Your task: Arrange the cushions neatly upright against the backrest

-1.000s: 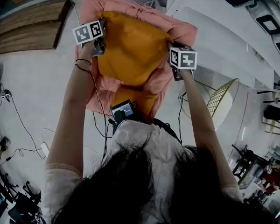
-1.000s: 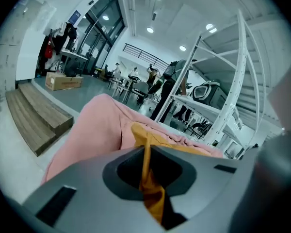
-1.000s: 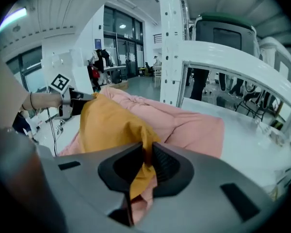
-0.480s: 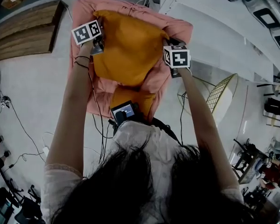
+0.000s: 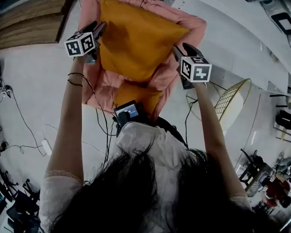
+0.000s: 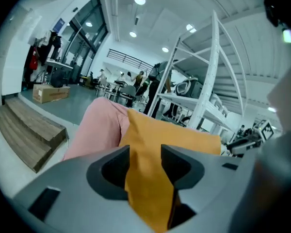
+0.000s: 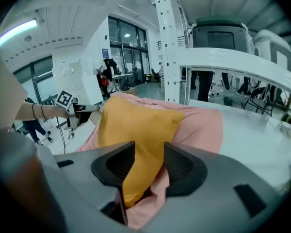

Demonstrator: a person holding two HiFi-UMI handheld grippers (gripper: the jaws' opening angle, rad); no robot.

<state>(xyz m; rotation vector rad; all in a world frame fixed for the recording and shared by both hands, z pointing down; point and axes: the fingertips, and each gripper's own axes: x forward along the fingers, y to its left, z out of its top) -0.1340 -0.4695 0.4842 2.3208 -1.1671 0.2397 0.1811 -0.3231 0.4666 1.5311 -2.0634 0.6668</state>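
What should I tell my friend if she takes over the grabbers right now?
Left gripper: jaws opening, with one edge of the big orange cushion between them.
Right gripper: jaws opening, with the opposite edge between them.
Done: big orange cushion leans against the backrest of the pink chair.
To do: small orange cushion lies low at the seat front; probably stand it up next.

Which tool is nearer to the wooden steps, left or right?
Left. The left tool is at the side of the large orange cushion facing the wooden steps; the right tool is at its far side. Both are opening, cushion fabric between their jaws.
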